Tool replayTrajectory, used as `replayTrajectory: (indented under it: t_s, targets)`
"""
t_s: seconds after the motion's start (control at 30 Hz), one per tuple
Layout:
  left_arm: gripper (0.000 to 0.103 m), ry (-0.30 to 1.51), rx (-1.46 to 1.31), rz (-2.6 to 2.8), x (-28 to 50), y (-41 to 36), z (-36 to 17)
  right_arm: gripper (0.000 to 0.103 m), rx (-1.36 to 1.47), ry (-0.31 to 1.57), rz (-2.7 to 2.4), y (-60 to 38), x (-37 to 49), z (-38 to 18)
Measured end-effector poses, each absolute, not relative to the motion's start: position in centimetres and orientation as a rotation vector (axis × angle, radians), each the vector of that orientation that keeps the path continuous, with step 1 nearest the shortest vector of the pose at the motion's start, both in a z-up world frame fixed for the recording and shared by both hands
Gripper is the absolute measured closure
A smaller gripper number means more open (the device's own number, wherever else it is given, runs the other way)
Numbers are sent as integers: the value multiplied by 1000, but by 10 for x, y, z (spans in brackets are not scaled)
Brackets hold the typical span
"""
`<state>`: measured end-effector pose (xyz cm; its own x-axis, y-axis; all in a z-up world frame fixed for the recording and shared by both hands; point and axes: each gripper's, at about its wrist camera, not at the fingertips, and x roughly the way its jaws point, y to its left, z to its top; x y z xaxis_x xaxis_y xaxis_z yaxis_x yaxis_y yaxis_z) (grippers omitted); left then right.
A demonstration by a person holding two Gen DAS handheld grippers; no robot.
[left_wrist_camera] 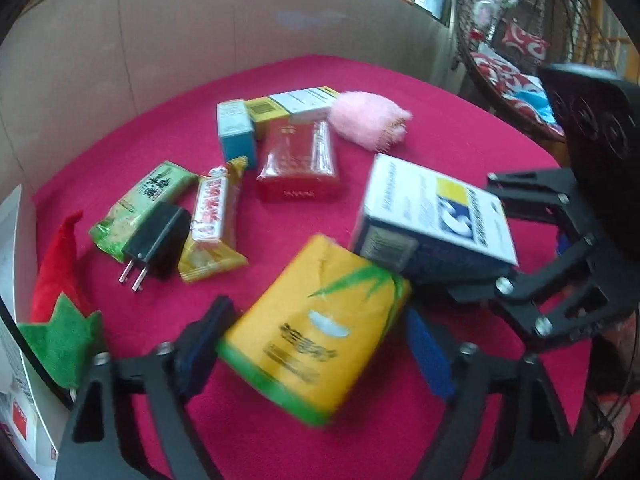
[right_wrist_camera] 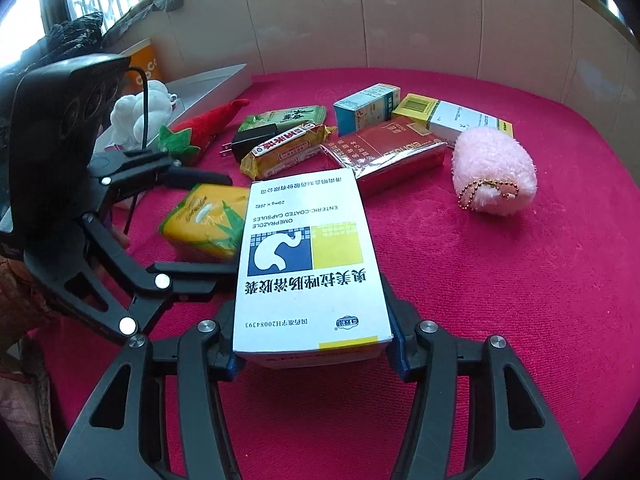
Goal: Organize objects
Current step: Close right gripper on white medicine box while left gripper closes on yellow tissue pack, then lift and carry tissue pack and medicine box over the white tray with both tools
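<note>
Right hand-held gripper (right_wrist_camera: 316, 354): clenched on the white cardboard medicine box with the blue and yellow squares (right_wrist_camera: 308, 264), pads pressed on its 2 long sides near the near end; the box is tilted, far end toward the pile.
Left hand-held gripper (left_wrist_camera: 316, 332): jaws astride the yellow plastic tissue pack with green leaf print (left_wrist_camera: 316, 328); the left pad looks to be at its edge, the right pad stands just beside it, so I judge it not yet gripped.
Pose: both grippers point steeply down at the table, side by side, the 2 packs touching.
Table (left_wrist_camera: 460, 152): red cloth surface.
Left to sort: black plug adapter (left_wrist_camera: 158, 240) on a green snack packet (left_wrist_camera: 140, 208), yellow snack bar (left_wrist_camera: 212, 224), red cellophane-wrapped carton (left_wrist_camera: 298, 164), teal box (left_wrist_camera: 236, 130), pink fluffy pouch (left_wrist_camera: 368, 118), red felt chilli toy (left_wrist_camera: 56, 276).
Progress: early, in my judgement; everything loose, nothing grouped.
</note>
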<state>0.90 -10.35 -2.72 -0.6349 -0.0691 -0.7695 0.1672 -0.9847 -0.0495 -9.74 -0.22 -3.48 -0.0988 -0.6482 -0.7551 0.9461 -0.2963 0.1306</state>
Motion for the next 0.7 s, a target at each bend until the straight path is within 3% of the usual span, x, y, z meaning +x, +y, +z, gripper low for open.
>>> replayTrajectory:
  t_s: [0.03, 0.1, 0.43, 0.7]
  targets:
    - [40, 138, 1277, -2716, 11, -99, -27, 50, 878, 481, -1688, -3, -96, -35]
    - [47, 112, 1279, -2716, 13, -94, -26, 50, 872, 505, -1697, -5, -94, -36]
    - [46, 122, 1264, -2695, 3, -96, -26, 49, 859, 557, -1724, -7, -90, -37]
    - [46, 163, 1250, -2662, -3, -101, -28, 39, 876, 520, -1703, -7, -91, -37]
